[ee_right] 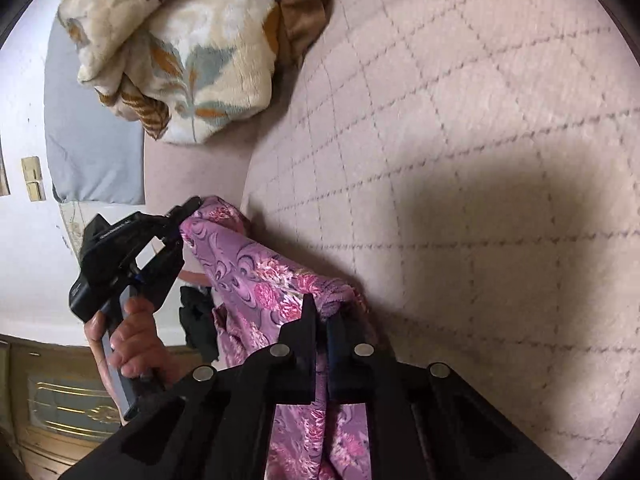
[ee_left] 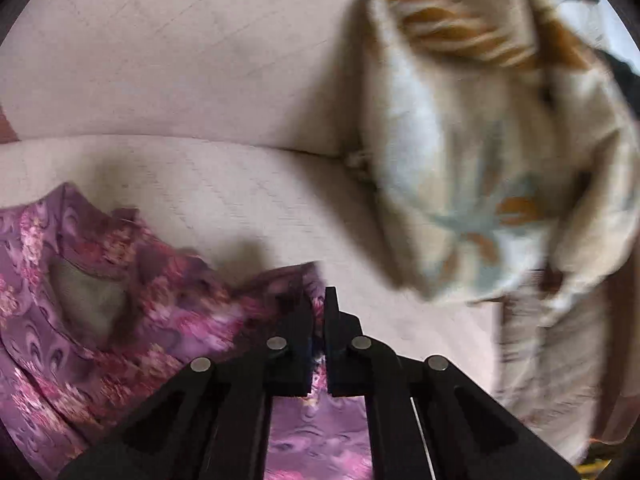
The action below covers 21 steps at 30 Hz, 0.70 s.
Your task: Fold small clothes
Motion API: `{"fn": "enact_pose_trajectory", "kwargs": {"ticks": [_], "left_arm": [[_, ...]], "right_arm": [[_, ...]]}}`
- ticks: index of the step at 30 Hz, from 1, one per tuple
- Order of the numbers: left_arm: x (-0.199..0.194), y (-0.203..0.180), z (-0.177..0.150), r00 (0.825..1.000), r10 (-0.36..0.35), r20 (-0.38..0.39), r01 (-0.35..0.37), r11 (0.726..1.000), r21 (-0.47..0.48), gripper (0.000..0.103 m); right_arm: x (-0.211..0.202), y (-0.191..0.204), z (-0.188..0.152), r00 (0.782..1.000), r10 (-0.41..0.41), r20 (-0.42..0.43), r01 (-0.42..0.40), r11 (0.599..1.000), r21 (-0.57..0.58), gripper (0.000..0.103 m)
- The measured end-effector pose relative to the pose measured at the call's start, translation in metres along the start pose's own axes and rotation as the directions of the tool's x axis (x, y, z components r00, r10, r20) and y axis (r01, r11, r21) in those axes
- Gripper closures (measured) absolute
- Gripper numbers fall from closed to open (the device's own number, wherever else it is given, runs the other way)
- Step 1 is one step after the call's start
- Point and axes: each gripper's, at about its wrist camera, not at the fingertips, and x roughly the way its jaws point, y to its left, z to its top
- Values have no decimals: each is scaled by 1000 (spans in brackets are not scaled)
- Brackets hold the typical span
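The purple floral garment point(ee_left: 132, 320) lies crumpled on a pale pink quilted sofa point(ee_left: 208, 92), spreading from the left of the left wrist view down under the left tool point(ee_left: 319, 308). That tool's two black jaws are closed together with a fold of the purple cloth pinched between them; the fabric shows again in the gap below the jaws. In the right wrist view the right tool point(ee_right: 320, 316) is likewise closed, its jaws clamped on a bunched edge of the same garment point(ee_right: 256, 272), which stretches away from it up and to the left. At the far end of that stretch the left tool point(ee_right: 188, 210) appears from the side, gripping the cloth's upper corner, with a hand point(ee_right: 128, 344) wrapped around its handle. So the garment is held at two points, one by each tool, partly lifted off the quilted sofa seat point(ee_right: 460, 160), which carries a diamond stitch pattern and a dark shadow across its middle. A cream plush blanket point(ee_right: 192, 60) with grey-blue and orange leaf print sits heaped against the sofa's end; the left wrist view shows it point(ee_left: 480, 152) blurred at the right. A grey pillow point(ee_right: 88, 152) lies beside the blanket, and a small black item point(ee_right: 200, 328) hangs near the garment, too unclear to name.
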Motion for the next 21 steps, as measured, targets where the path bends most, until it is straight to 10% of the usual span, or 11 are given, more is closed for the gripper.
{"fn": "enact_pose_trajectory", "kwargs": {"ticks": [2,6,7,10,16,21], "left_arm": [[21,6,-8,992,124,-9,-124,992,-11,97],[-8,16,-17,997,49,58,-46,997,-60,68],[-26,17,-18,995,59,83,-56,998,-39,50],[-98,22,-34,979,111,171,-118,993,31,43],[-222,60,-152,936,196,291,-236,966,107,25],[-234,129,-257,933,270,238,-278,960,2,25]], "right_arm": [[4,-5,-2,999,-35,-8,35,999,1,99],[10,-1,-1,996,-65,-57,64,998,-19,93],[6,0,-2,997,-63,-54,62,998,-20,74],[-7,10,-3,999,-31,-17,30,998,-46,35],[-30,29,-9,999,-40,32,43,994,-96,35],[-41,64,-38,999,34,10,-30,966,-257,35]]}}
